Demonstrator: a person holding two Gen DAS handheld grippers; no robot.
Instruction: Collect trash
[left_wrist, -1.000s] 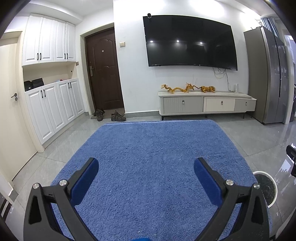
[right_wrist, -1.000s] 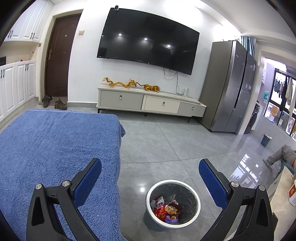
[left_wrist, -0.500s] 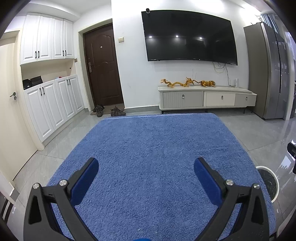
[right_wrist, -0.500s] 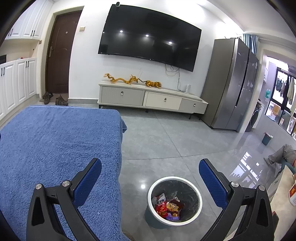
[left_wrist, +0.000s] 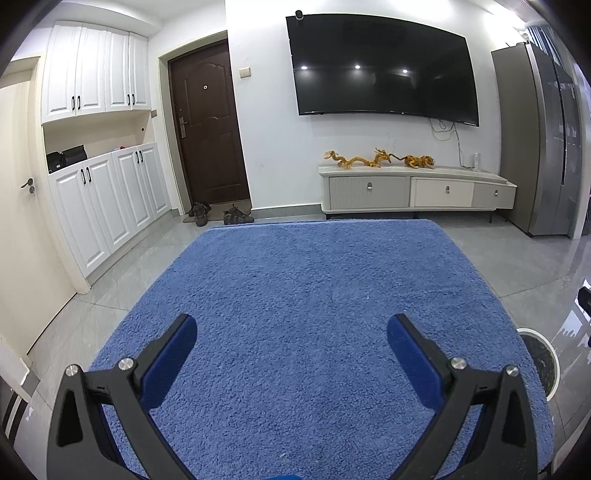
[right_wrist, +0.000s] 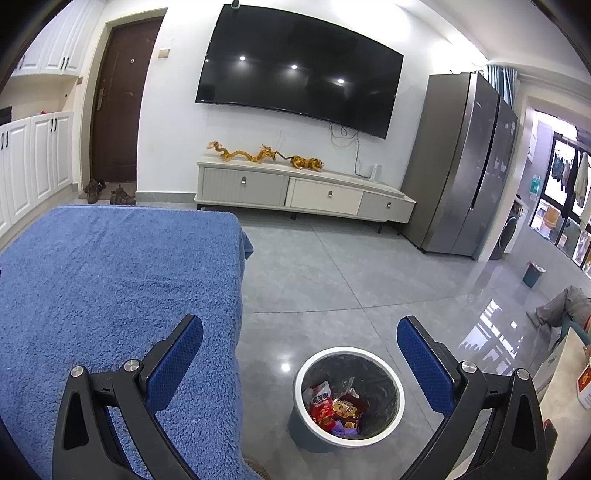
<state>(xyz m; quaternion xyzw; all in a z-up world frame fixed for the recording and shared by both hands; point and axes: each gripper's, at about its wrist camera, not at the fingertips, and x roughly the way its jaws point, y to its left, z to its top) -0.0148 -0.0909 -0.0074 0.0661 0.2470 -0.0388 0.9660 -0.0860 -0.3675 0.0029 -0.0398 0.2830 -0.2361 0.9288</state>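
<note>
One bin (right_wrist: 349, 397), perhaps three wrappers (right_wrist: 334, 408); two empty tongs (right_wrist: 300, 341).

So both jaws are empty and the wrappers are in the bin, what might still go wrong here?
The trash bin stands on glossy tile right beside the overhanging blue cloth; a careless swing of the right gripper, hanging open above it, might tip it and spill the wrappers. The left gripper, open above the cloth, might snag its pile.
</note>
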